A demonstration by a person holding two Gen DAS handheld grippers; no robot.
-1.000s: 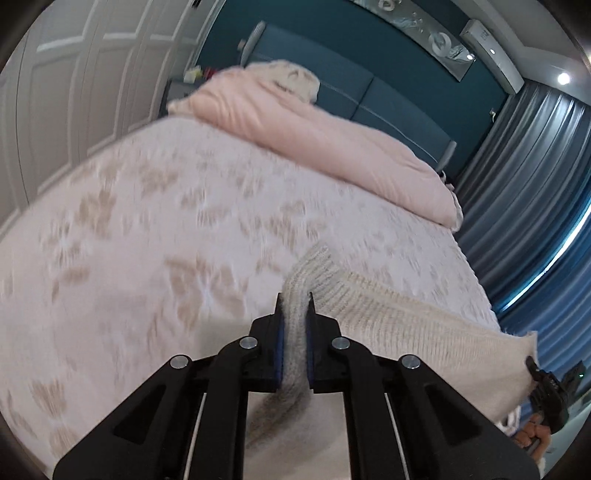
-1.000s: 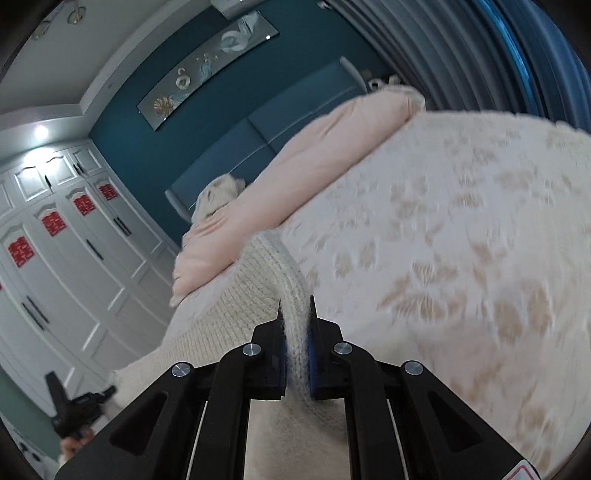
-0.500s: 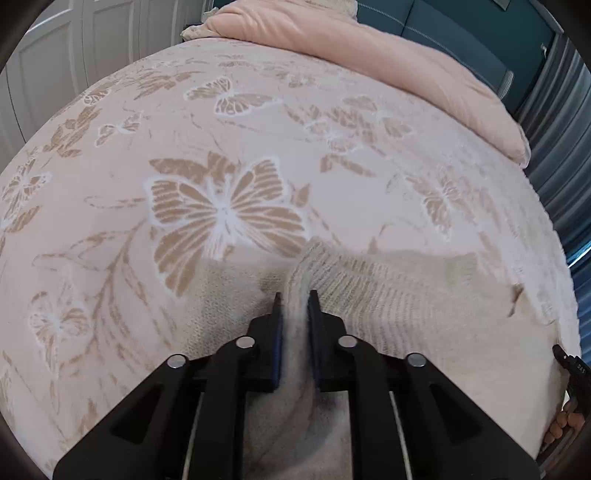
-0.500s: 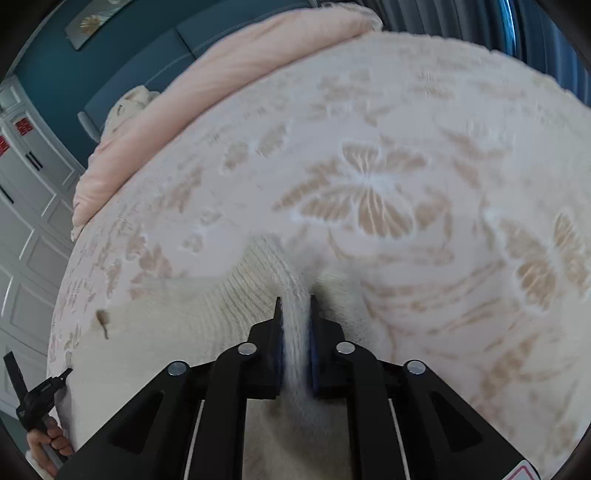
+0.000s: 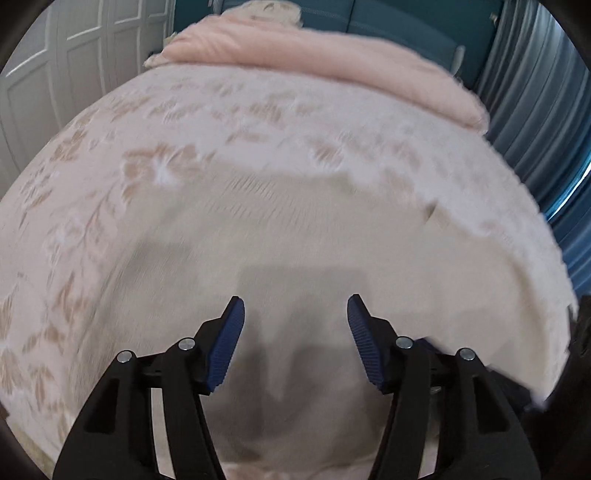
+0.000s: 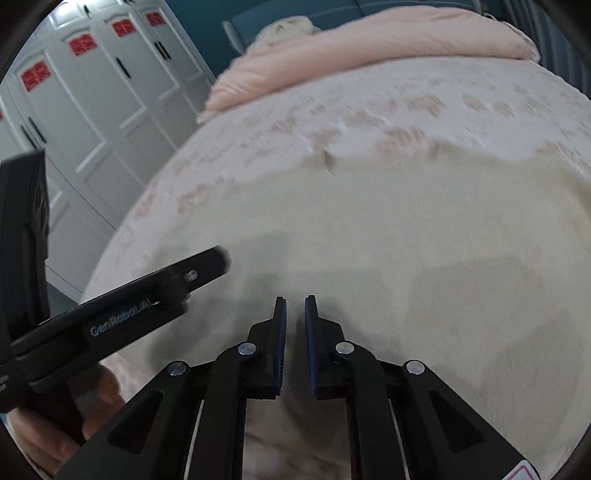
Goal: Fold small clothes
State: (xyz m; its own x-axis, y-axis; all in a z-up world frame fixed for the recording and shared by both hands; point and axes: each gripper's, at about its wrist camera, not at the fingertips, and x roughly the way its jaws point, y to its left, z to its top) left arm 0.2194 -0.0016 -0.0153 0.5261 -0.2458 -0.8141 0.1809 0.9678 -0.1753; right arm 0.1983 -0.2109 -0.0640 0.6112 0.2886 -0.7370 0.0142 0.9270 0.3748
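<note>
A cream knit garment lies spread flat on the butterfly-patterned bedspread; it also shows in the right wrist view. My left gripper is wide open and empty just above the garment's near part. My right gripper hovers over the garment with its jaws a narrow gap apart and nothing between them. The left gripper's body shows at the left of the right wrist view, held by a hand.
A pink duvet lies rolled along the head of the bed, against a blue headboard. White wardrobe doors stand at the left. Grey-blue curtains hang at the right.
Both grippers have let go of the garment's edge and pulled back toward me. The left jaws opened wide, the right ones slightly. The garment now lies flat.
</note>
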